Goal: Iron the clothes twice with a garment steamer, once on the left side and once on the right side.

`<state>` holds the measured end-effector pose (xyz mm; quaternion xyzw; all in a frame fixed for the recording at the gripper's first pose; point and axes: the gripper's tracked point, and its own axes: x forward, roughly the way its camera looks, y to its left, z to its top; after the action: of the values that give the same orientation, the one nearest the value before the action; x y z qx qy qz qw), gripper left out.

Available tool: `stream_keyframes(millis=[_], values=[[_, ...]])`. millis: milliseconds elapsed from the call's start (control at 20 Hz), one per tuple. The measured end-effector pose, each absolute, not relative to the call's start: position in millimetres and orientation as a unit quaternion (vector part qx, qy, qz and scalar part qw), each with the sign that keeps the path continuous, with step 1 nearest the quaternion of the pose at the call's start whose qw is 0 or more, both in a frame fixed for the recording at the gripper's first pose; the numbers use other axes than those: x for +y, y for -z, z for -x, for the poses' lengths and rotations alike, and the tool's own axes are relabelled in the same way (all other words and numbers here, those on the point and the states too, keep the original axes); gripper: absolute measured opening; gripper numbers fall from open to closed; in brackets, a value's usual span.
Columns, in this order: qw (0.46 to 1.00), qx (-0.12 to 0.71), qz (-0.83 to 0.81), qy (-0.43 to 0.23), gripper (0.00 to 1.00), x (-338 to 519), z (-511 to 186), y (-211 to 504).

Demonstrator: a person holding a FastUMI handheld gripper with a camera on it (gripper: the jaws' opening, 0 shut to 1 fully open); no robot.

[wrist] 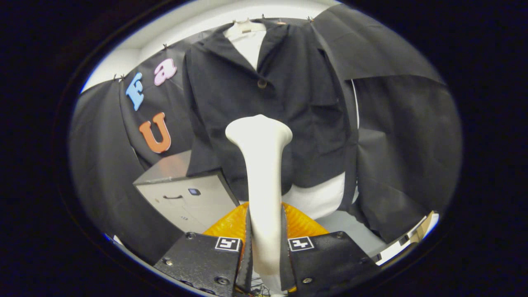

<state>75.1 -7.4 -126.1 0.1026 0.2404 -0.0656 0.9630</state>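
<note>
Gripper (265, 247) was clamped on the garment steamer (262, 181): both black fingers (206, 260) pressed against the sides of its white handle, one each side, with only the handle's width between them. Each finger carried a square marker tag near its tip.

The steamer stood upright between the fingers and rose well past them, neck narrow at the grip and flaring to a wide rounded head (259, 130) at the top. Head pointed away from the camera, toward the clothes.

A dark jacket (264, 103) hung straight ahead beyond the steamer head, on a light hanger (246, 27) up near the top of the booth wall. Collar open, white garment (250, 47) visible at the neck and again below the jacket hem (319, 198). One button (262, 83) on the jacket front sat above the steamer head. Head lined up roughly with the jacket's centre front; could not tell whether it was touching the fabric or just short of it.

An orange ribbed object (231, 225) sat just behind the fingers at the steamer's base, partly hidden by them; could not tell what it was.

A grey cabinet (185, 198) with a drawer handle stood to the left of the steamer, below the jacket's sleeve. Drawer closed, contents not visible.
</note>
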Motion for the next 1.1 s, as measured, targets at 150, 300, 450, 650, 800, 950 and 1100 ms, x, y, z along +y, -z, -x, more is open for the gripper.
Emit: stream_keyframes(millis=[150, 300, 450, 650, 800, 950, 1100], values=[[0.974, 0.193, -0.102, 0.059, 0.29, -22, -75, 71], [0.982, 0.148, -0.105, 0.053, 0.29, -42, -84, 24], [0.986, 0.115, -0.107, 0.046, 0.29, -65, -98, -10], [0.991, 0.079, -0.104, 0.027, 0.29, -96, -129, -48], [0.993, 0.038, -0.106, 0.02, 0.29, -115, -154, -77], [0.994, -0.004, -0.105, 0.018, 0.29, -133, -174, -101], [0.995, -0.016, -0.098, 0.002, 0.29, -143, -189, -110]])
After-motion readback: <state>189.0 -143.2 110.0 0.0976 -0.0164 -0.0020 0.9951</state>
